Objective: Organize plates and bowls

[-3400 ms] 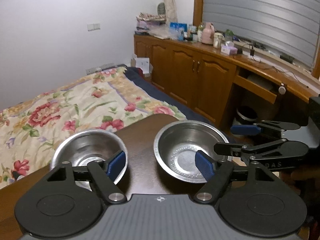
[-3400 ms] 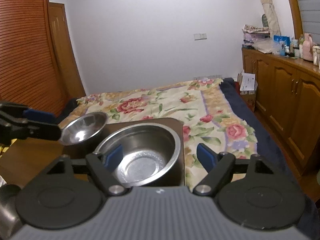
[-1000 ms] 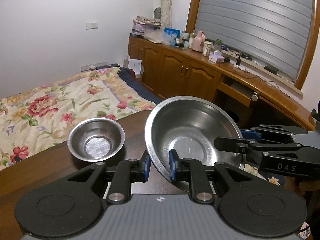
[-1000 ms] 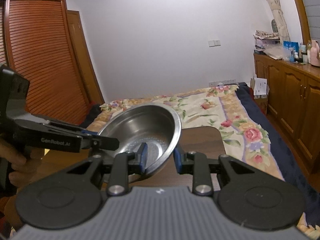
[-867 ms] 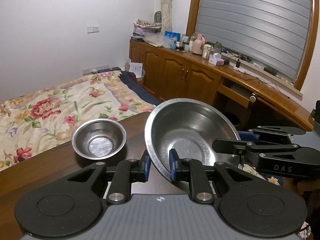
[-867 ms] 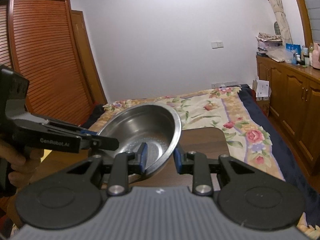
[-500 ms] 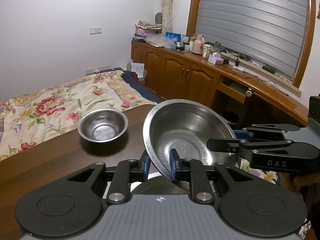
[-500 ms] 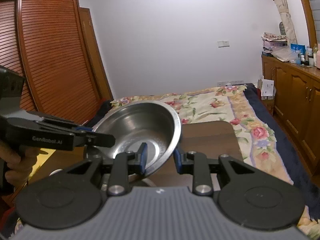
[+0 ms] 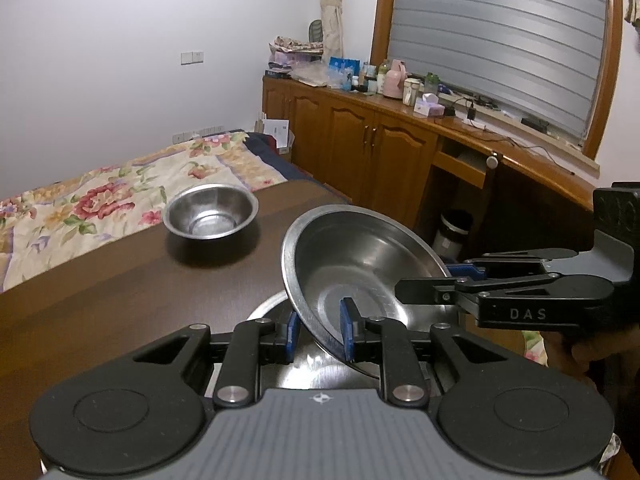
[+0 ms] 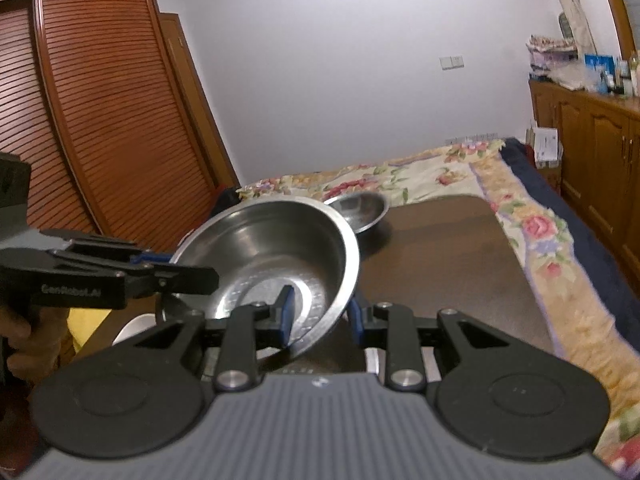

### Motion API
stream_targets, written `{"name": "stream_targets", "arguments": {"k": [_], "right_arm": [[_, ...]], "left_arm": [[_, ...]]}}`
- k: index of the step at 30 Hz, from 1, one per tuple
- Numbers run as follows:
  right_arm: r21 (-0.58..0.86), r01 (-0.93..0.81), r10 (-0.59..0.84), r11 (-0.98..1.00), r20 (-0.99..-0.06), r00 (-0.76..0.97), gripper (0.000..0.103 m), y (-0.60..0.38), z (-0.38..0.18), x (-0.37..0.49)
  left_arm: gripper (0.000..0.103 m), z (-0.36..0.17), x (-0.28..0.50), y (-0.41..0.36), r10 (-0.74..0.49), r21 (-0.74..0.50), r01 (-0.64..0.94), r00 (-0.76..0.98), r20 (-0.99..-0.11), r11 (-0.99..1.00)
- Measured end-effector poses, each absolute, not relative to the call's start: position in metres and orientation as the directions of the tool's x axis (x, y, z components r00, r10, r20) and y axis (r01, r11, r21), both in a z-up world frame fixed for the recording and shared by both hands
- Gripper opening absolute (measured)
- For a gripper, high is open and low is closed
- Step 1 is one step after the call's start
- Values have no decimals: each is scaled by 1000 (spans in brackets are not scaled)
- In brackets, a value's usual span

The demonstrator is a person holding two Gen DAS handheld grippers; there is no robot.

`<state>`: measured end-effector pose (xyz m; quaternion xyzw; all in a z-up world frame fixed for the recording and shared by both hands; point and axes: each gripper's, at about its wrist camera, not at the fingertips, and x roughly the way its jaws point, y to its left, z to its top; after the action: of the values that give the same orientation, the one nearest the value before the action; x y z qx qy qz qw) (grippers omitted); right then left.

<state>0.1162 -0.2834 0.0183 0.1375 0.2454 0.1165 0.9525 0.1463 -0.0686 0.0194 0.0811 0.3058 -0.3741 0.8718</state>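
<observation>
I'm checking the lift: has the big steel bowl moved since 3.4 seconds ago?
Yes. The big steel bowl has risen off the table, tilted, both grippers gripping its rim.

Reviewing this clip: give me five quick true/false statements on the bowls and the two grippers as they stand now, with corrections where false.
1. Both grippers clamp the rim of the large steel bowl. True: the left gripper and the right gripper each pinch an opposite side of its rim.
2. The large steel bowl sits flat on the table. False: it is held tilted, above the surface.
3. The small steel bowl is nested inside the large one. False: it stands apart, alone on the table.
4. The small steel bowl is upright. True.
5. Nothing lies under the large bowl. False: another metal dish shows beneath it; what kind is unclear.
</observation>
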Motion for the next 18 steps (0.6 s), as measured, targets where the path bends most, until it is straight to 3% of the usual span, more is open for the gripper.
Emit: {"name": "stream_targets", "arguments": {"k": [18], "right_arm": [[309,-135,280,941,-493,824,31,-265,-3,103]], "left_arm": [[24,-10,130,-63,-581,-90,692,520,-627,716]]}}
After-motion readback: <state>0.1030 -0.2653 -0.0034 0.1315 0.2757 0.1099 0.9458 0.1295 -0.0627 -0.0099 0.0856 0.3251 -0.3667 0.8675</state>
